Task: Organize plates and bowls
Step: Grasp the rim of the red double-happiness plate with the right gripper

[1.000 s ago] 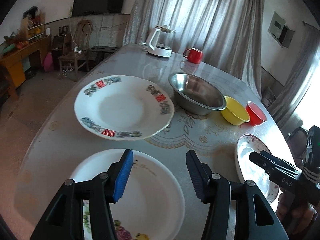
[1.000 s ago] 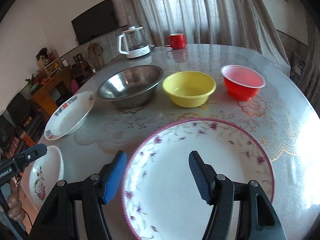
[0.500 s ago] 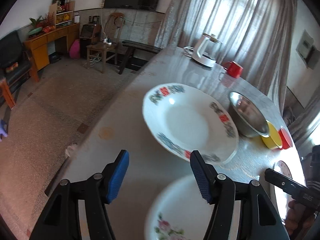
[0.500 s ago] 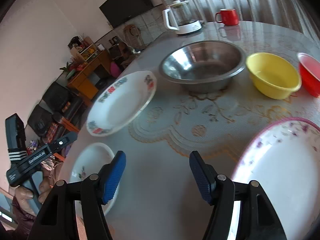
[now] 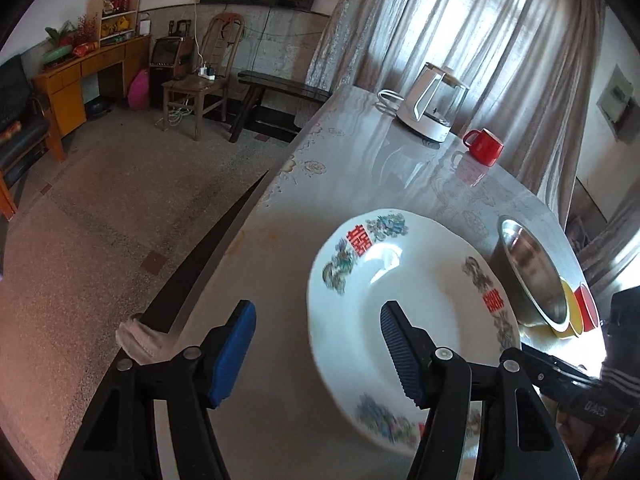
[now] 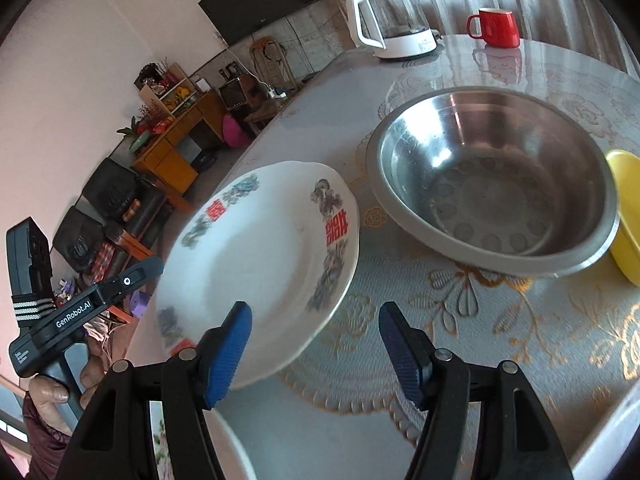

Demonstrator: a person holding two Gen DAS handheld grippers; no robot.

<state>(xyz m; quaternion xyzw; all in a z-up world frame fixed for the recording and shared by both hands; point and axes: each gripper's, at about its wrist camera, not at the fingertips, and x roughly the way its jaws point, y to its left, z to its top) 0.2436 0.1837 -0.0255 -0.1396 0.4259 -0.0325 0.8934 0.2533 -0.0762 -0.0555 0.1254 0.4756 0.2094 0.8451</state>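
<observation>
A white deep plate (image 5: 400, 300) with red characters and blue-green flowers lies near the table's left edge. My left gripper (image 5: 316, 354) straddles its left rim: one fingertip hangs over the bare table, the other over the plate's well. Its jaws are closing, and the pads touch nothing. In the right wrist view my right gripper (image 6: 314, 356) stands open at the same plate (image 6: 260, 260), with the near right rim between its fingers, untouched. A steel bowl (image 6: 492, 184) sits just right of the plate, with a yellow bowl (image 6: 626, 208) beyond it. A red bowl (image 5: 586, 308) shows behind the yellow one.
A small floral plate (image 6: 232, 452) lies under the right gripper's left finger. A white kettle (image 5: 434, 104) and a red mug (image 5: 484, 146) stand at the far end of the table (image 5: 360, 168). The table's edge drops to the floor close on the left.
Both grippers have swung left across the table. The left one left the small floral plate and the right one left the purple-rimmed plate. Both now flank the red-character plate.
</observation>
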